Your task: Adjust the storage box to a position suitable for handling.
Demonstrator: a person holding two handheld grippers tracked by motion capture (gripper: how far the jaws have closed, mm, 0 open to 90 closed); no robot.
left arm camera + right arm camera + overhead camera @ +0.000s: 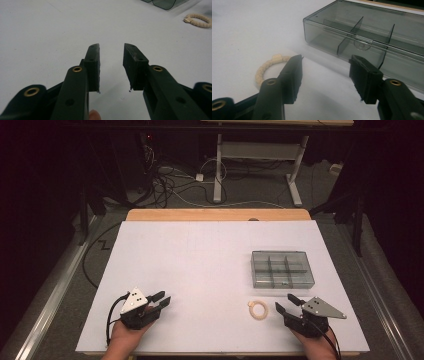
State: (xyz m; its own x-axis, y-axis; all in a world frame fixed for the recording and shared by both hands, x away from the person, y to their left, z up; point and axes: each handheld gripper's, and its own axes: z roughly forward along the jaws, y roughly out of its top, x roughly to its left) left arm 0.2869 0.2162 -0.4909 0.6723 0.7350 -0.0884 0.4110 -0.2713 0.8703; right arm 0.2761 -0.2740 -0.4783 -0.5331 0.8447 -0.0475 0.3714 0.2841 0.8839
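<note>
While both hands rest at the near edge of the white counter (200, 250), nothing sits in either gripper. Landmark: the smoky clear box (282, 269), lid shut, dividers visible inside, standing on the right half of the counter. The cream beaded ring (258, 310) lies flat on the counter just nearer than the box's near left corner, close to it but not touching. The right gripper (288, 303) sits below the box, just right of the ring, aimed toward the box's near wall; its fingers (292, 75) stand at a middling gap with bare counter between them, and in the right gripper view the ring lies partly behind the left finger, outside the gap. The left gripper (161, 299) is well apart from the box, far off to its left, on open counter; its fingers (93, 65) stand fairly narrow, apart, gripping nothing. From the left gripper view, the ring and a corner of the box show far off at upper right.
</note>
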